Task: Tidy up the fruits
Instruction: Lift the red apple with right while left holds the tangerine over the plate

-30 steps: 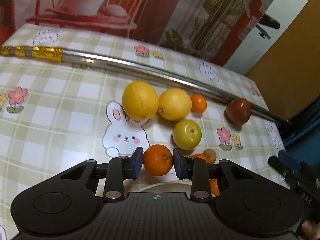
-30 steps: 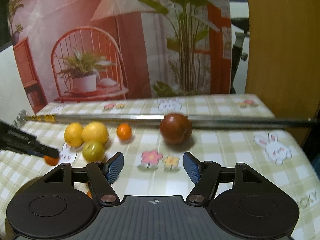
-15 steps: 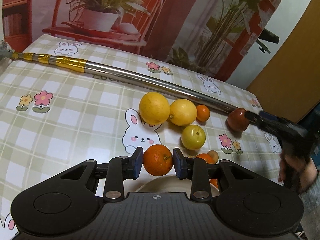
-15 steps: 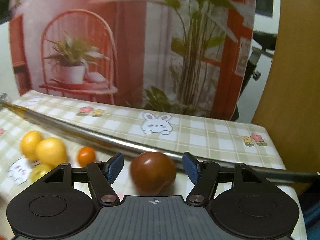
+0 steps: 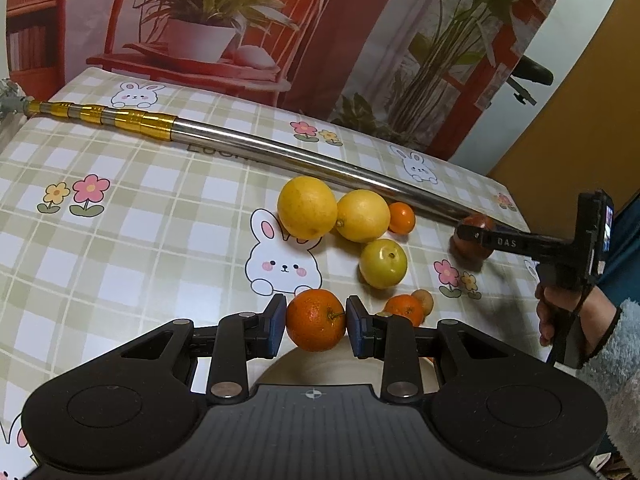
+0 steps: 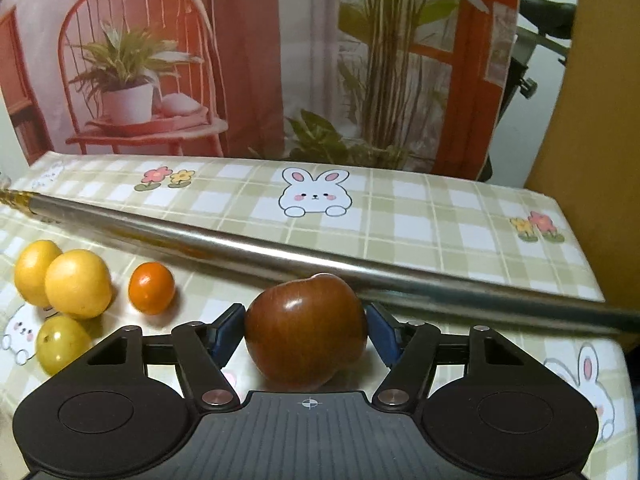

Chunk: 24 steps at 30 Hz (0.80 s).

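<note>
My left gripper (image 5: 316,322) is shut on an orange (image 5: 316,312), held just above the rim of a cream plate (image 5: 280,368). A small orange (image 5: 404,309) and a tiny brown fruit (image 5: 425,299) lie just right of it. My right gripper (image 6: 306,330) is open, its blue pads (image 6: 230,330) on either side of a dark red tomato-like fruit (image 6: 306,332) that rests on the cloth and fills the gap. Further left lie two yellow citrus (image 5: 307,207) (image 5: 362,216), a small mandarin (image 5: 401,218) and a yellow-green fruit (image 5: 383,263).
A long steel pole (image 5: 280,156) with a gold end crosses the table behind the fruit, just beyond the red fruit (image 5: 474,250). A hand (image 5: 560,308) in a fluffy sleeve holds the right gripper at the table's right edge. The checked cloth carries bunny and flower prints.
The right gripper moved forward onto the dark red fruit, which now sits between its fingers. The left gripper rose and pulled back a little, still holding the orange.
</note>
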{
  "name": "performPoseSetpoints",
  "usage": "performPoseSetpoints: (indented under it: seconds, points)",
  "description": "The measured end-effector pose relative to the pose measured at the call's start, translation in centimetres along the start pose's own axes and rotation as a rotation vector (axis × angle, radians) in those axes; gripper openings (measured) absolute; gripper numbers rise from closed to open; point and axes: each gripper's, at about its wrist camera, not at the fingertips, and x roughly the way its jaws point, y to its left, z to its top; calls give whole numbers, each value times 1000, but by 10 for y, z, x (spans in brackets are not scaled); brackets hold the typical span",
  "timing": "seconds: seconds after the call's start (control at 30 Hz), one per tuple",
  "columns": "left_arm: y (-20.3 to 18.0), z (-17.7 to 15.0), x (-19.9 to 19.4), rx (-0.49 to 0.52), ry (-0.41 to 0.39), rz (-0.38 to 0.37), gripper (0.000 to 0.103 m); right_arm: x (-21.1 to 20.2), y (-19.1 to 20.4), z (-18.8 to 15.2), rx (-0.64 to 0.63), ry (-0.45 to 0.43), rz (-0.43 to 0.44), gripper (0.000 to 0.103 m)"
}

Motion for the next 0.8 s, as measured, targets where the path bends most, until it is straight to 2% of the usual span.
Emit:
performPoseSetpoints:
  seconds: [0.3, 0.5, 0.8]
  points:
    - [-1, -9, -6, -3, 0, -5, 34, -47, 8, -51, 68, -26, 92, 62]
    - [1, -19, -13, -11, 5, -5, 34, -84, 18, -93, 86, -70, 89, 62]
    - [3, -29, -20, -12, 4, -1, 34, -121, 15, -129, 143, -73, 81, 62]
